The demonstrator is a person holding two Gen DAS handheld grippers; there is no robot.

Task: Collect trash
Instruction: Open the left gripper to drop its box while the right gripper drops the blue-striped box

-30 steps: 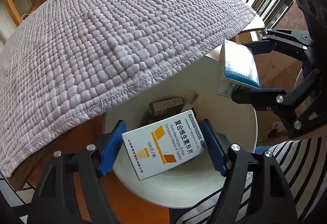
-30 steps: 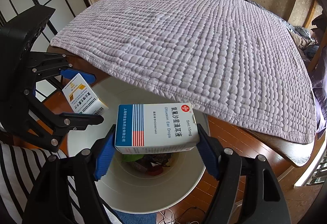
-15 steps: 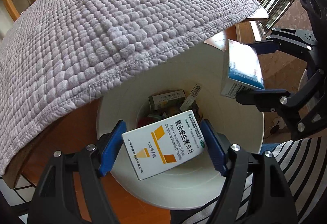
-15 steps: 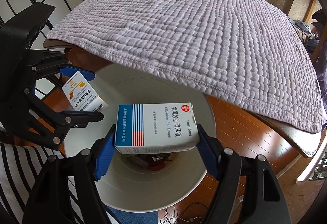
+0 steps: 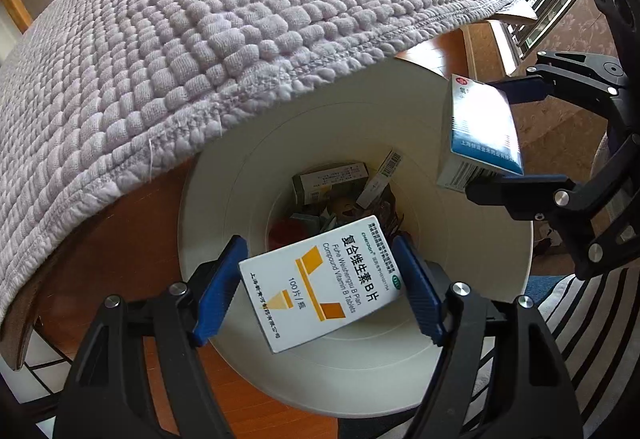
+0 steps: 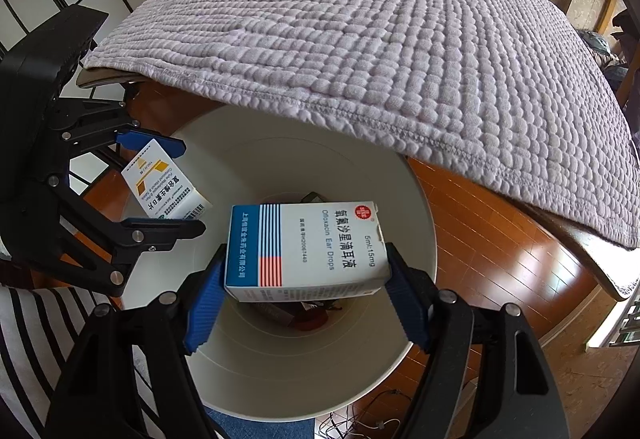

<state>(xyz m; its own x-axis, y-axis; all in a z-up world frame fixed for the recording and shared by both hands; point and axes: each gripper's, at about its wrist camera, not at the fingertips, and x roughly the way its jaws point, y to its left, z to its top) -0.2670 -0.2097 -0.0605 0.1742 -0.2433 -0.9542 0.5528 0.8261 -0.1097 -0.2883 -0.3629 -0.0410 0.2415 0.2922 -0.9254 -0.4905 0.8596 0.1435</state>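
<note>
Left jaws: we see the left gripper (image 5: 320,267) clenched on the vitamin B box (image 5: 322,281), one blue pad pressed flat on each short end.
Right jaws: we see the right gripper (image 6: 306,267) clenched on the ear drops box (image 6: 306,245) in the same way, end to end between its pads.
Vitamin B box: it is white with yellow marks; we find it tilted, held over the open mouth of the white bin (image 5: 460,371), on the bin's near side in the left wrist view.
Ear drops box: it is white with a blue band and red and blue stripes; we find it lying level across the jaws, above the middle of the bin's mouth in the right wrist view.
Bin: we look steeply down into it; its bottom holds discarded packets and small boxes (image 5: 332,181).
Each gripper seen from the other: both hang over the bin, apart, neither box touching the rim that we can see.
Quilted cloth: the pale lilac quilted cloth (image 6: 400,51) drapes over a wooden tabletop (image 6: 592,251) whose edge juts over the far side of the bin.
Floor: a wooden floor (image 6: 488,239) lies around the bin, and a striped fabric (image 6: 24,339) sits on the near side of the bin.
</note>
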